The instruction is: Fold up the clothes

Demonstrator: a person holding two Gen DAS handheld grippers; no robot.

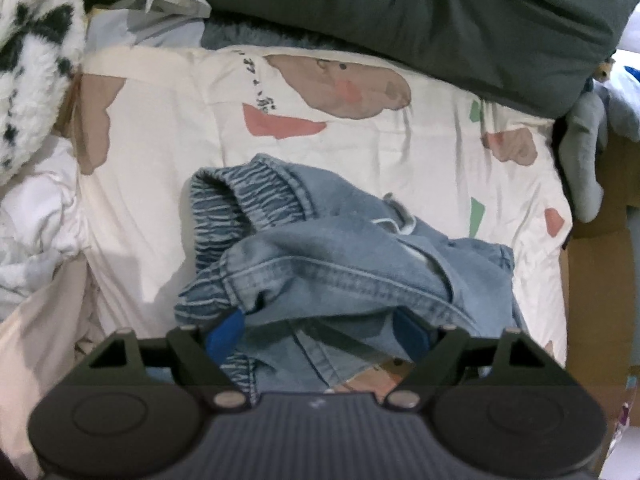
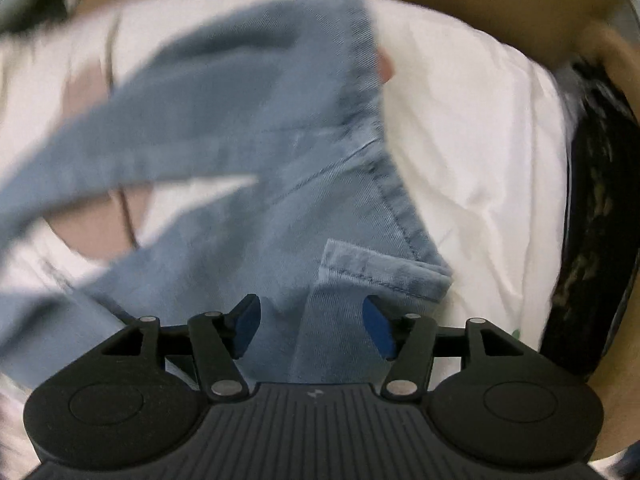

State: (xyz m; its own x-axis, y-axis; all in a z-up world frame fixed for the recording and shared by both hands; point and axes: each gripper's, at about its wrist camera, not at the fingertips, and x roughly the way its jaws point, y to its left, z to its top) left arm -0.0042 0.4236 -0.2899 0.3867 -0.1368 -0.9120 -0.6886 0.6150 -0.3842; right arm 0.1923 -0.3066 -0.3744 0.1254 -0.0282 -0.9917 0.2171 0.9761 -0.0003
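Both claws spread wide over the bunched jeans (image 1: pixel 320 248) on the sheet (image 1: pixel 160 128) — left gripper (image 1: pixel 320 328), right gripper (image 2: pixel 312 320) — pinch hems squarely, I'd say.

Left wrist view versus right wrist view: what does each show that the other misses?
Only the left wrist view shows the jeans' elastic waistband, the dark green cushion behind the bedding, and the fluffy white-and-black blanket at the left.

Only the right wrist view shows a hemmed leg cuff, both legs spread apart, and a dark patterned cloth at the right edge.

Both show the light blue jeans crumpled on the printed white sheet, with denim lying between wide-open blue pads: left gripper, right gripper.
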